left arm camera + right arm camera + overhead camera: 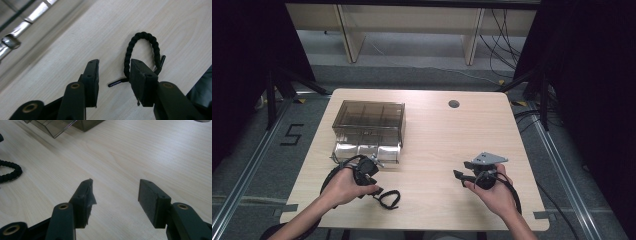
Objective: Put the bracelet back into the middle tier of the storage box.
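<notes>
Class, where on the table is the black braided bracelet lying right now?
In the high view the black braided bracelet lies flat near the table's front edge, left of centre, just right of the left tongs and in front of the smoky plastic box.

A black braided bracelet (140, 52) lay just past the left tool's tips; a smoky plastic organizer box (369, 127) stood beyond.

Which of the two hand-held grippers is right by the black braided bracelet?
The left hand-held gripper: the black braided bracelet lies on the table just beyond its open jaws. The right hand-held gripper sits apart over bare wood.
</notes>
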The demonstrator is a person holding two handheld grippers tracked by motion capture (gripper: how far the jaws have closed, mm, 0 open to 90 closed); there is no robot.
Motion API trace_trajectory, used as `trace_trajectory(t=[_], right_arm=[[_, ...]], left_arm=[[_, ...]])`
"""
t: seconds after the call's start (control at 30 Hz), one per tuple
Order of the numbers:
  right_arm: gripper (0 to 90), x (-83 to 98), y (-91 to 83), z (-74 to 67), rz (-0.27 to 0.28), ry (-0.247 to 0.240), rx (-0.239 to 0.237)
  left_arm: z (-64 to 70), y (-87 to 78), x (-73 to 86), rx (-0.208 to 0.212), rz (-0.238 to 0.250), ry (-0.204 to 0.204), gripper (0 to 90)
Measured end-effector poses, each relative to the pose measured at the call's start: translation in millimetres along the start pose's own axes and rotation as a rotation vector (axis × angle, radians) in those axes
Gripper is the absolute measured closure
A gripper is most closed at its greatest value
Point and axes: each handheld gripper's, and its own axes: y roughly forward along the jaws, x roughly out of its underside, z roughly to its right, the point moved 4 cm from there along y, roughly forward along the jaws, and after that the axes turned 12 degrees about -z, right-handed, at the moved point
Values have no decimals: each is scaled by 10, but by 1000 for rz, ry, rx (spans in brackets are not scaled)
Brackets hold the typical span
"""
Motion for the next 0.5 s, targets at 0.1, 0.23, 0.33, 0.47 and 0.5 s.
trace_trajectory(t=[0.1, 0.23, 0.33, 0.47, 0.5], right_arm=[[460, 11, 3, -27, -11, 20, -11], [460, 0, -1, -8, -9, -9, -3], [459, 3, 1, -6, -10, -12, -2], [458, 3, 3, -8, -11, -10, -2], [459, 2, 4, -8, -12, -10, -3]], left_arm=[[17, 45, -28, 16, -31, 18, 600], [24, 78, -39, 21, -59, 25, 620], [23, 89, -45, 27, -71, 33, 636], [38, 95, -60, 36, -76, 38, 645], [45, 96, -66, 35, -74, 39, 645]])
